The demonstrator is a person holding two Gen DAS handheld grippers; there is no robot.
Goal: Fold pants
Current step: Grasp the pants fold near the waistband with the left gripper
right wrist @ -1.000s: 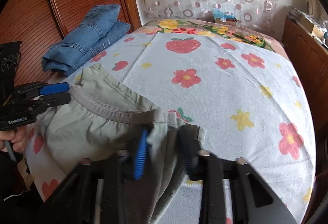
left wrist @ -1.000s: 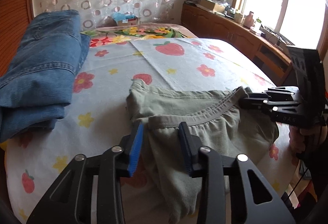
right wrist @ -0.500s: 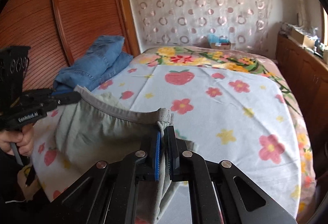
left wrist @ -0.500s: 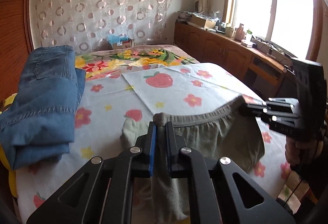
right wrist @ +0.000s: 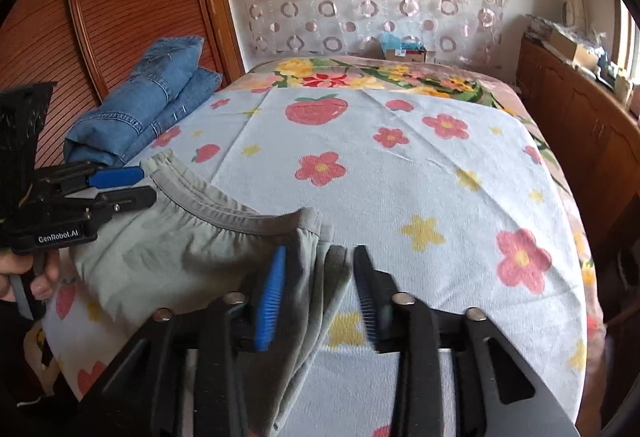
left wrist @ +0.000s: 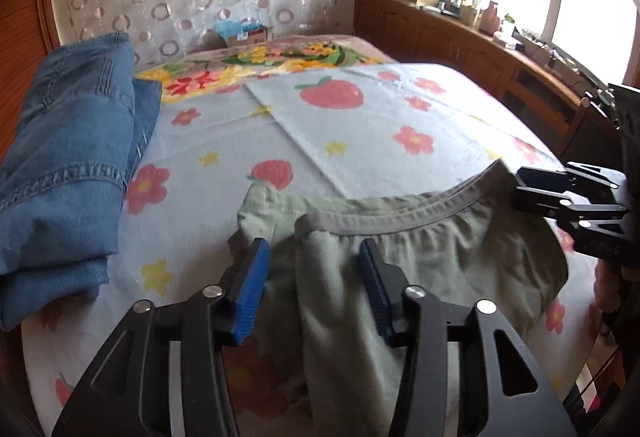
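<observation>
Here, folded blue jeans point(left wrist: 68, 165) lie at the bed's point(left wrist: 400, 117) left edge. The left claw point(left wrist: 312, 277) is opening over the green pants' point(left wrist: 440, 257) waistband corner; the right claw point(right wrist: 316, 289) is opening too, fabric loose between. The pant legs drop out of sight.

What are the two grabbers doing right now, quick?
Left gripper: jaws opening, green pants lying loose between them, not pinched.
Right gripper: jaws opening, the pants' waistband loose between them.

Sage-green pants point(left wrist: 432, 257) (grey waistband), blue denim jeans point(left wrist: 68, 173).
</observation>
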